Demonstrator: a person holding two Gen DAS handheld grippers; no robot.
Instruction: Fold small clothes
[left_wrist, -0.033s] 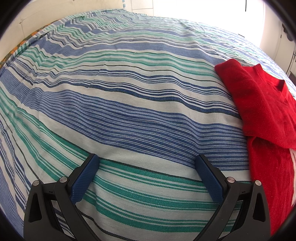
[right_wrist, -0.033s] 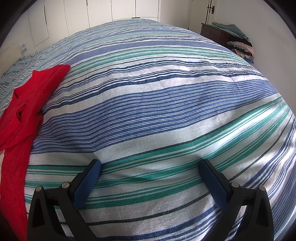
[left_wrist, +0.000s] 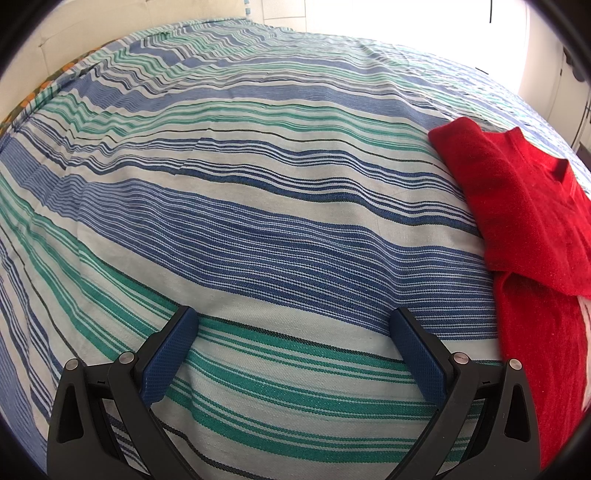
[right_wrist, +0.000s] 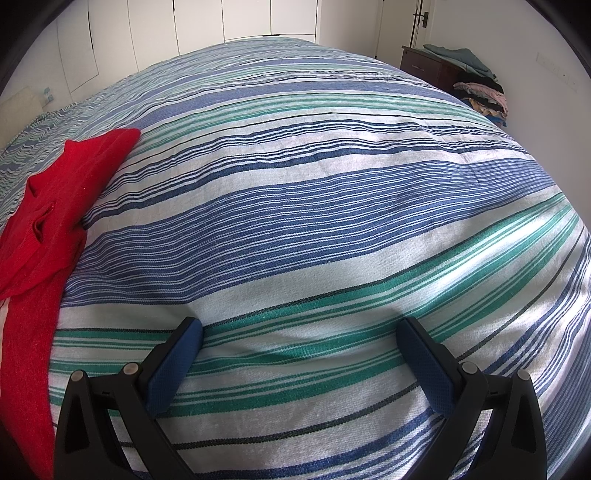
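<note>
My left gripper (left_wrist: 293, 321) stands with its jaws spread wide, nothing between the blue pads (left_wrist: 168, 360) but striped cloth. My right gripper (right_wrist: 299, 332) is likewise spread wide and holds nothing. Both hover low over the striped bedspread (left_wrist: 258, 229), pads apart from any garment.

The red garment (left_wrist: 524, 236) lies on the bedspread between my two tools. From the left wrist view it sits to the right of my right-hand finger, near it but not touching, and runs out of frame at the right edge. From the right wrist view the same red garment (right_wrist: 40, 258) lies to the left of my left-hand finger, again clear of the pad, and runs off the left edge. Its upper part is folded over the lower part; a neckline opening shows near the top. A white patch shows at the garment's outer margin in both views; I cannot tell what it is.

Ahead of both tools the bedspread lies mostly flat, with light wrinkles toward the far left in the left wrist view.

Farther off, the bed's far edge meets white cupboard doors (right_wrist: 258, 18). At far right stands a dark wooden cabinet (right_wrist: 424, 66) with a pile of clothes (right_wrist: 480, 92) beside it, well apart from the red garment.
</note>
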